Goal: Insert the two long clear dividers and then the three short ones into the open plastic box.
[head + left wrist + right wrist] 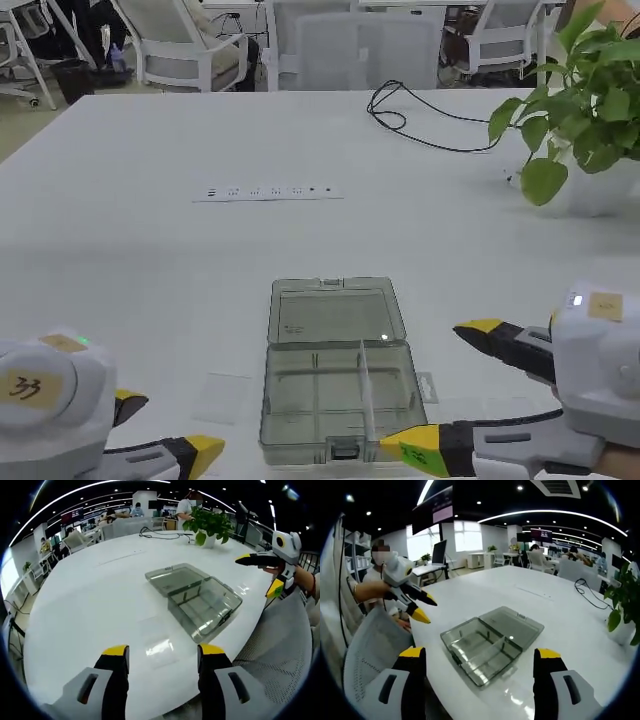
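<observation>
Left tool (162,651), jaws spread and empty, points at a flat clear divider (159,642) lying on the desk (300,140) just ahead of its tips. Right tool (480,653), also spread and empty, faces the open plastic box (267,402), where one divider stands upright. Step judged: fetching the next divider, which calls for a low pinch on its thin edge. Farther off: cable (420,120), potted plant (580,110), office chairs (190,45)

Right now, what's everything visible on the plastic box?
The plastic box is smoky translucent grey, lying open on the white table, with its lid hinged flat behind the base. A latch sits on the front edge. One clear divider stands upright inside, running front to back; other partition lines are too faint to tell.
</observation>
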The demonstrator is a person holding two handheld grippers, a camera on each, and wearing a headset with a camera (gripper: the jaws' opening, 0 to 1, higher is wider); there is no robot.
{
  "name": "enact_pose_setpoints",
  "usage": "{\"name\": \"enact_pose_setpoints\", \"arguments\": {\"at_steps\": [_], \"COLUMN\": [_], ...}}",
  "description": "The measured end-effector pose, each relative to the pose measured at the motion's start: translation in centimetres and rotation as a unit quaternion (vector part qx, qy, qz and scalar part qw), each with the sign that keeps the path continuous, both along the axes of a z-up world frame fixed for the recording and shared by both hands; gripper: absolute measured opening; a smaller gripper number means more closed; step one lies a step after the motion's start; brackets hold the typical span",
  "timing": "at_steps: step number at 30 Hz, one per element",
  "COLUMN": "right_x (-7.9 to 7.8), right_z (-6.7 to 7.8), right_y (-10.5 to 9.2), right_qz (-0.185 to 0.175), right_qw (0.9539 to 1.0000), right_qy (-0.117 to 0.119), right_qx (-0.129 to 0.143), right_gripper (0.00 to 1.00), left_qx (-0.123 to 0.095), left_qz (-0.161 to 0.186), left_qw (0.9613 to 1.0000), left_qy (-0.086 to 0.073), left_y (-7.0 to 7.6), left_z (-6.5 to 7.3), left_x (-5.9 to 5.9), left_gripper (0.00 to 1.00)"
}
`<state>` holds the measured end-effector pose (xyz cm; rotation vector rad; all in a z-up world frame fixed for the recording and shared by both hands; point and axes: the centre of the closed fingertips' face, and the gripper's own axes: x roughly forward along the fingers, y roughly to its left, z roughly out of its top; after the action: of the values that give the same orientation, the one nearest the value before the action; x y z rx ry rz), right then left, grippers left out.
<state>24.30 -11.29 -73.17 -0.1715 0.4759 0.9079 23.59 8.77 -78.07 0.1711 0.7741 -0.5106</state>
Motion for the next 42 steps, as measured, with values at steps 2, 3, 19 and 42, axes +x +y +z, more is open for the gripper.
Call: {"name": "enact_pose_setpoints", "arguments": {"at_steps": [2, 3, 19, 42], "right_x": [0.0, 0.0, -0.4, 0.1], "right_z": [0.0, 0.0, 0.1, -0.2], "right_y": [0.0, 0.0, 0.1, 0.0], "right_qz": [-0.001, -0.001, -0.009, -0.022], "right_qw": [1.0000, 1.0000, 0.9999, 0.9997], "right_qy": [0.000, 0.001, 0.004, 0.006], "right_qx": [0.000, 0.000, 0.004, 0.007], "right_gripper": [0.89, 0.89, 0.87, 0.86], "left_qx": [0.000, -0.005, -0.018, -0.003], "left_qz": [-0.001, 0.001, 0.045, 0.101], "left_qw": [1.0000, 1.0000, 0.9981, 0.9918], "left_qy": [0.003, 0.006, 0.037, 0.077], "left_y": [-0.1, -0.2, -0.2, -0.3], "left_z": [-0.3, -0.5, -2.9, -5.7], "left_x": [0.1, 0.1, 0.7, 1.5], "left_gripper": [0.53, 0.52, 0.45, 0.34]}}
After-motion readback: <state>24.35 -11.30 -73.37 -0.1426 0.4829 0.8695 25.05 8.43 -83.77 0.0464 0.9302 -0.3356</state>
